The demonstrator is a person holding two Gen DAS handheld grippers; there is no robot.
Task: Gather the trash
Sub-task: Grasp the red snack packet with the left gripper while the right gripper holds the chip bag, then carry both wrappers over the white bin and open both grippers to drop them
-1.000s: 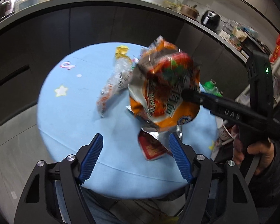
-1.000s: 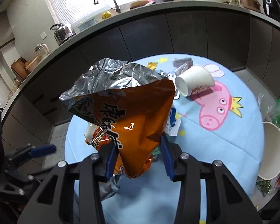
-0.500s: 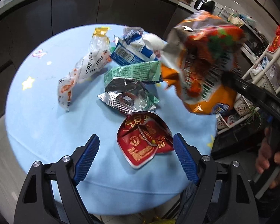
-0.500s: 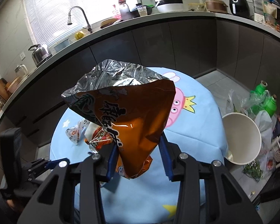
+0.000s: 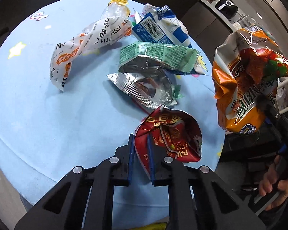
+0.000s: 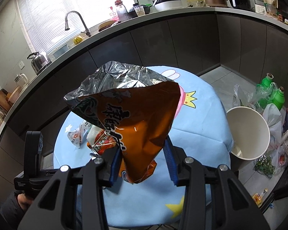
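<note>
The left gripper [image 5: 140, 149] has just been closing, and its blue pads are now clenched on the near edge of a crumpled red foil snack wrapper [image 5: 170, 136], which lies on the round light-blue tablecloth [image 5: 48, 118] close to the near edge of the tabletop. Just beyond the red wrapper a silver foil pouch [image 5: 142, 88] is seen, torn open, with a green printed wrapper [image 5: 157, 57] lying partly over it. Farther toward the far edge a blue and white packet with a barcode [image 5: 157, 28] is found, and to its left a twisted white plastic bag with orange print [image 5: 86, 42] stretches across the cloth.

The right gripper [image 6: 143, 161] is clamped on the lower corner of a large orange snack bag with a silver foil lining [image 6: 136, 122], which is held upright in the air above the tabletop, its open mouth uppermost. In the left wrist view the same orange bag [image 5: 249, 80] is seen beyond the right edge of the tabletop, held by the black right gripper [image 5: 266, 107] with the person's right hand [image 5: 274, 182] on its grip.

Off the right edge of the tabletop a white paper bucket [image 6: 247, 130] is seen beside clear plastic bags and green plastic bottles [image 6: 272, 92] on the floor. A dark cabinet front under a grey kitchen counter [image 6: 163, 25] curves behind the table.
</note>
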